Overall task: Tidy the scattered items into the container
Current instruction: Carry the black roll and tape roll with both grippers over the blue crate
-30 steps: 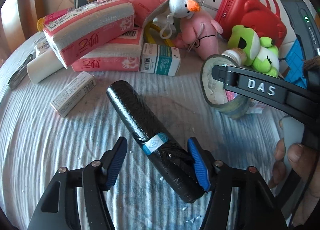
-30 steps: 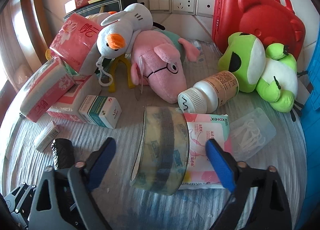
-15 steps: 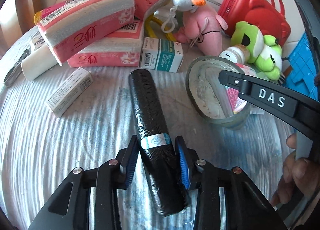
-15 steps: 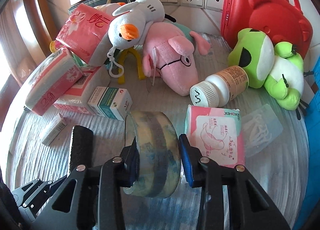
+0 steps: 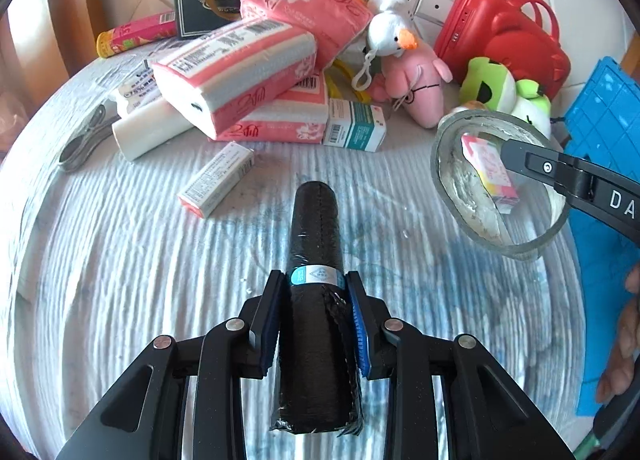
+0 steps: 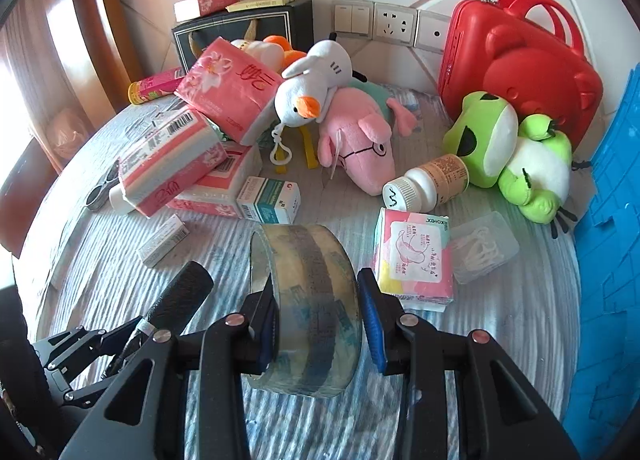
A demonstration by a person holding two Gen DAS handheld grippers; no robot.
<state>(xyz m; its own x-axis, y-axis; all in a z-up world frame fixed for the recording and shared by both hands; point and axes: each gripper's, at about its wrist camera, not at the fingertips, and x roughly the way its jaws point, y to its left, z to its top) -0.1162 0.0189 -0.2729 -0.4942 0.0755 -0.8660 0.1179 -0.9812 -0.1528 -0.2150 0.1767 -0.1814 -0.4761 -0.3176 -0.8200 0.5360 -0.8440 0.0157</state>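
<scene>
The left gripper (image 5: pixel 316 312) is squeezing the black roll (image 5: pixel 314 300); the right gripper (image 6: pixel 318 324) is squeezing the tape (image 6: pixel 308 300) (only its view is showing the bottle (image 6: pixel 428 182)).

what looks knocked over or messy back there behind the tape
The pill bottle lies on its side against the green plush frog. The pink tissue packs are heaped crookedly, one tilted across another. The toy duck sprawls over the pink plush.

Tape roll (image 6: pixel 306 308) between right gripper (image 6: pixel 318 324) pads (black roll (image 6: pixel 176 300) alongside, in left gripper (image 6: pixel 132 334))
</scene>
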